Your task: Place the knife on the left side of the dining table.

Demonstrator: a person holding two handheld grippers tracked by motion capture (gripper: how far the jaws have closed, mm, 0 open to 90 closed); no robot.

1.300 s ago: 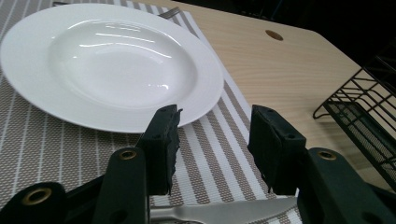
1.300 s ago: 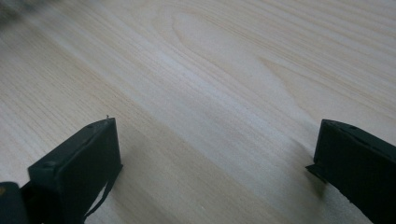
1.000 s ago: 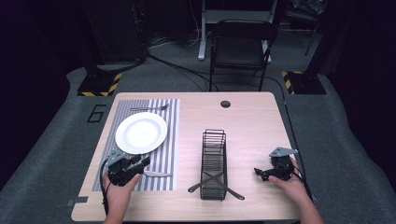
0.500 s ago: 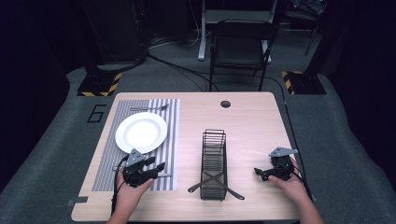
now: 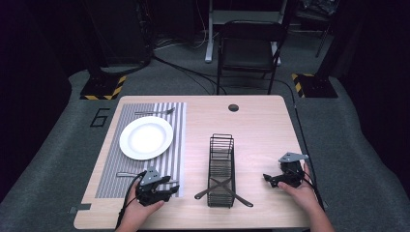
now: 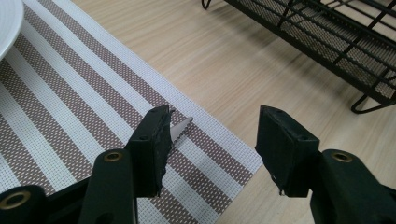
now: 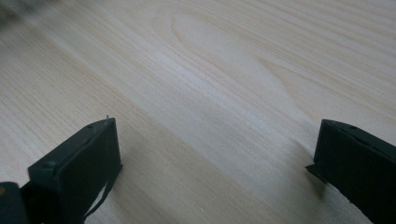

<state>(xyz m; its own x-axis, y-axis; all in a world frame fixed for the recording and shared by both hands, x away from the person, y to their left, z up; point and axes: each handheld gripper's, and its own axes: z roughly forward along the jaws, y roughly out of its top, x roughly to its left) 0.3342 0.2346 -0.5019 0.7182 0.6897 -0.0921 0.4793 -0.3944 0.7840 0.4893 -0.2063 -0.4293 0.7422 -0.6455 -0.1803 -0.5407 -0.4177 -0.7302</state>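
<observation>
Knife [image 6: 181, 126] tip on striped placemat [image 6: 70, 112], mostly behind left gripper [image 6: 212, 140].

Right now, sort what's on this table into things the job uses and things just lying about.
In the job:
knife, lying on the striped placemat
left gripper, jaws just been opening, knife tip beside one jaw, not gripped

Lying about:
white plate
fork
black wire rack
right gripper, open over bare table

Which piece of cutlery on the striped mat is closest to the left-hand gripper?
The knife, its serrated tip right beside the left gripper at the mat's near edge. The fork lies at the far edge, beyond the plate.
</observation>
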